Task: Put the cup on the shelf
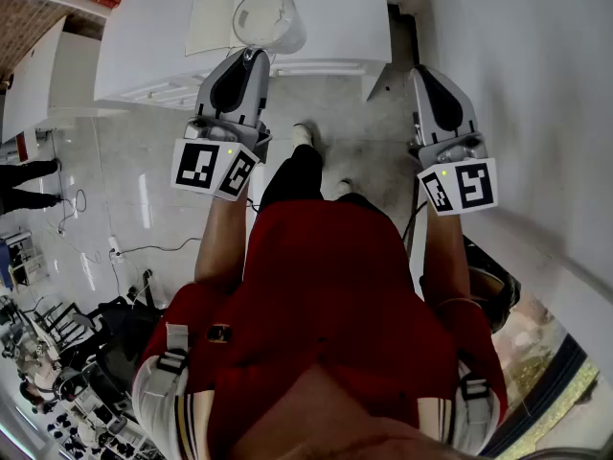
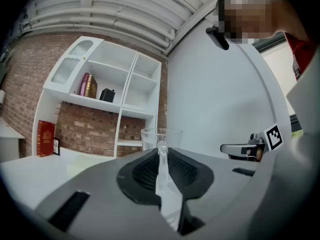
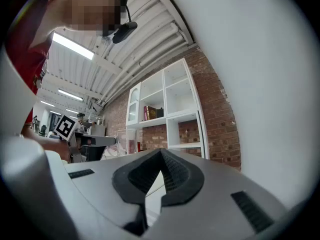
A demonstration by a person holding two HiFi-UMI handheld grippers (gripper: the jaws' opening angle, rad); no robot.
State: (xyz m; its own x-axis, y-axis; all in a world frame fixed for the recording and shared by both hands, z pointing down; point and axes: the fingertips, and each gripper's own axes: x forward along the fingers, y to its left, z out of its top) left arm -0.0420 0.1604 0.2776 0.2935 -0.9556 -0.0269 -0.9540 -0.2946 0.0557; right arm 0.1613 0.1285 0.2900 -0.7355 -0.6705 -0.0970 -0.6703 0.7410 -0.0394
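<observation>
A clear glass cup point(image 1: 268, 17) is held over a white counter point(image 1: 153, 56), with my left gripper point(image 1: 257, 54) shut on its near wall. In the left gripper view the cup's wall point(image 2: 161, 134) runs down between the black pads, and the left gripper point(image 2: 161, 154) points toward a white shelf unit point(image 2: 120, 109) on a brick wall. My right gripper point(image 1: 423, 70) hangs to the right beside a white wall, apart from the cup. In the right gripper view its jaws point(image 3: 160, 154) meet at the tips with nothing between them, and the shelf unit point(image 3: 172, 119) stands ahead.
Two books point(image 2: 87, 85) and a small black object point(image 2: 106, 95) sit in one upper shelf compartment. A red book point(image 2: 45, 138) stands on the counter at the left. A white wall point(image 1: 536, 84) runs along the right. Cables point(image 1: 144, 247) lie on the floor behind.
</observation>
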